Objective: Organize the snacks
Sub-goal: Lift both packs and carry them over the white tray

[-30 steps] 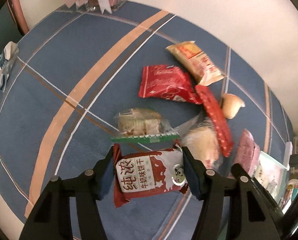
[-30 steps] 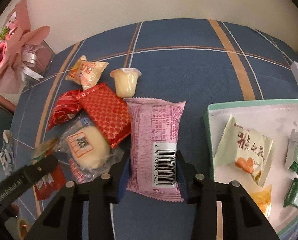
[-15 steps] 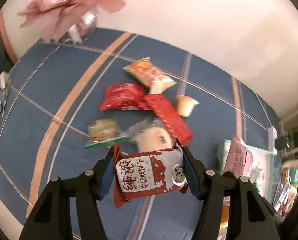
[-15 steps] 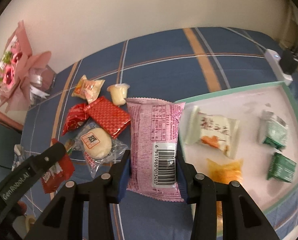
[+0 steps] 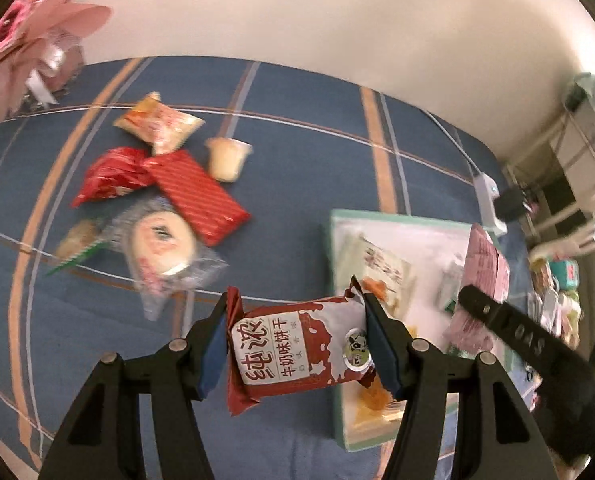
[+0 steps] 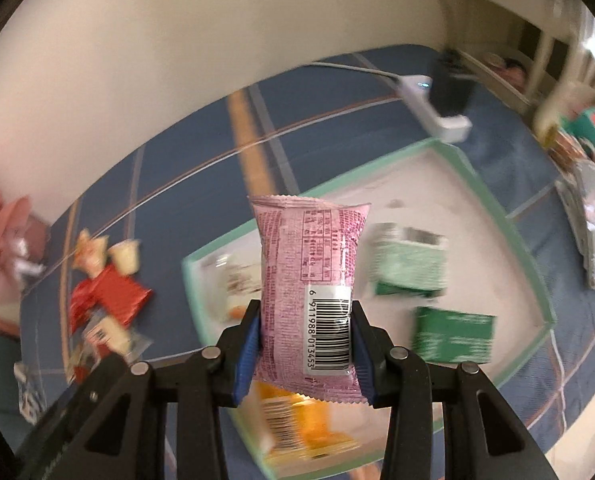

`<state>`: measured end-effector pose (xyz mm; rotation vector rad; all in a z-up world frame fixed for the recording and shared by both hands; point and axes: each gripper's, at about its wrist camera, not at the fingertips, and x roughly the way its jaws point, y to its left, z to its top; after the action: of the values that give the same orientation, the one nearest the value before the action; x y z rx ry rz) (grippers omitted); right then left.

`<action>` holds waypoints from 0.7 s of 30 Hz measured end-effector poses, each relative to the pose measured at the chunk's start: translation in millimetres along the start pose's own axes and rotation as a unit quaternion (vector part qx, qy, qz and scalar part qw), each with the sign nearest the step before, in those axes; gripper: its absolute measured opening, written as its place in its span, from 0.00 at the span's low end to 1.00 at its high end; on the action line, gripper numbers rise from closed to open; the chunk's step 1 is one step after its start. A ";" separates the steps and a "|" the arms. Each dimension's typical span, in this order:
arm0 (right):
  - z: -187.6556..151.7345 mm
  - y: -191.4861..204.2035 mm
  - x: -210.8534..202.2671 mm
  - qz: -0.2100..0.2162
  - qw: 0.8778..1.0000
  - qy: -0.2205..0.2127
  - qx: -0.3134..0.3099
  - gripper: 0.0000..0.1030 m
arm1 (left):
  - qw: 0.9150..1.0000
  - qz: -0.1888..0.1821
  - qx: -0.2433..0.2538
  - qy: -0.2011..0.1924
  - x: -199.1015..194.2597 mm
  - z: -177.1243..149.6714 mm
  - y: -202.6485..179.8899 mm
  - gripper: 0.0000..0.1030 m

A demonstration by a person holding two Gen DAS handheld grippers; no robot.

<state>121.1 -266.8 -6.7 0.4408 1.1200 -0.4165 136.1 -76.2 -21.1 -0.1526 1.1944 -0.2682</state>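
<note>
Filling the right gripper (image 6: 303,346) jaws, the pink packet (image 6: 311,280) juts forward.

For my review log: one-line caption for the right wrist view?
Right gripper holds a pink snack packet above the green-rimmed tray of snacks.

— Behind the tabletop (image 5: 305,128)?
— Plain cream wall (image 5: 297,12), evenly lit, running along the far edge.
— On the tabletop itself?
— Blue cloth (image 6: 329,92) crossed by orange and white stripes. Pink bouquet (image 5: 29,36) at the far left corner. White power strip (image 6: 437,112) with a black plug near the far right corner, cable trailing toward the wall.
— Past the right edge?
— Pale furniture frame (image 6: 545,40), blurred. Cluttered boxes and packets (image 6: 589,168) below it, too smeared to name.
</note>
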 end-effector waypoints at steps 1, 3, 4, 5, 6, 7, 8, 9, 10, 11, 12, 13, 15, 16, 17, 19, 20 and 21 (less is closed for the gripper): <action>2.6 -9.2 1.1 -0.007 1.000 0.001 0.010 0.43 | 1.000 -0.003 0.006 0.002 1.9 -1.8 -5.3 0.62; 6.2 -24.0 4.0 -0.015 1.000 0.003 0.026 0.43 | 1.000 -0.003 0.021 0.007 6.9 -4.0 -17.6 0.62; 8.5 -31.8 4.9 -0.020 0.999 0.003 0.036 0.43 | 1.000 -0.002 0.028 0.007 8.7 -4.9 -22.7 0.62; 9.7 -37.7 5.2 -0.024 0.999 0.002 0.043 0.43 | 0.999 -0.001 0.036 0.008 10.9 -6.0 -28.5 0.62; 11.2 -44.9 5.2 -0.026 0.998 0.002 0.054 0.43 | 0.999 0.000 0.050 0.012 15.3 -7.1 -37.5 0.62; 12.0 -50.6 4.6 -0.028 0.998 0.001 0.062 0.43 | 0.998 0.000 0.058 0.016 18.9 -8.0 -43.5 0.62; 13.5 -55.7 3.7 -0.029 0.997 -0.003 0.067 0.43 | 0.998 -0.003 0.066 0.022 24.5 -9.0 -51.4 0.62; 14.8 -59.8 1.9 -0.033 0.997 -0.007 0.070 0.43 | 0.997 -0.005 0.070 0.029 29.2 -8.8 -57.4 0.62; 16.5 -63.1 0.7 -0.036 0.997 -0.010 0.072 0.43 | 0.997 -0.006 0.072 0.034 33.5 -8.5 -62.6 0.62; 18.1 -67.0 -0.1 -0.040 0.996 -0.013 0.075 0.43 | 0.996 -0.008 0.075 0.039 37.3 -7.6 -67.8 0.62; 19.7 -72.1 -0.3 -0.043 0.996 -0.015 0.081 0.43 | 0.996 -0.008 0.079 0.043 42.9 -5.7 -75.6 0.62; 21.1 -76.8 0.0 -0.045 0.995 -0.016 0.087 0.43 | 0.996 -0.008 0.081 0.046 45.7 -3.7 -79.7 0.62; 23.9 -86.5 2.1 -0.051 0.994 -0.016 0.100 0.43 | 0.995 -0.008 0.082 0.048 51.9 1.4 -89.8 0.62; 25.1 -91.8 2.8 -0.054 0.993 -0.018 0.105 0.43 | 0.995 -0.008 0.083 0.046 53.5 3.6 -93.5 0.62; 26.1 -97.3 2.3 -0.056 0.992 -0.020 0.111 0.43 | 0.995 -0.008 0.084 0.043 55.1 6.0 -97.2 0.62; 27.9 -106.7 1.3 -0.059 0.990 -0.024 0.123 0.43 | 0.996 -0.009 0.085 0.032 57.0 11.5 -105.0 0.62; 28.9 -109.9 1.1 -0.060 0.990 -0.026 0.128 0.43 | 0.996 -0.009 0.086 0.029 57.9 13.4 -107.8 0.62; 29.5 -113.5 0.5 -0.063 0.989 -0.028 0.132 0.43 | 0.996 -0.012 0.086 0.026 59.7 15.8 -111.9 0.62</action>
<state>83.9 -378.0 -10.8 0.5885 1.0446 -0.6887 157.2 -200.9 -40.0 -0.0085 1.2150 -0.3962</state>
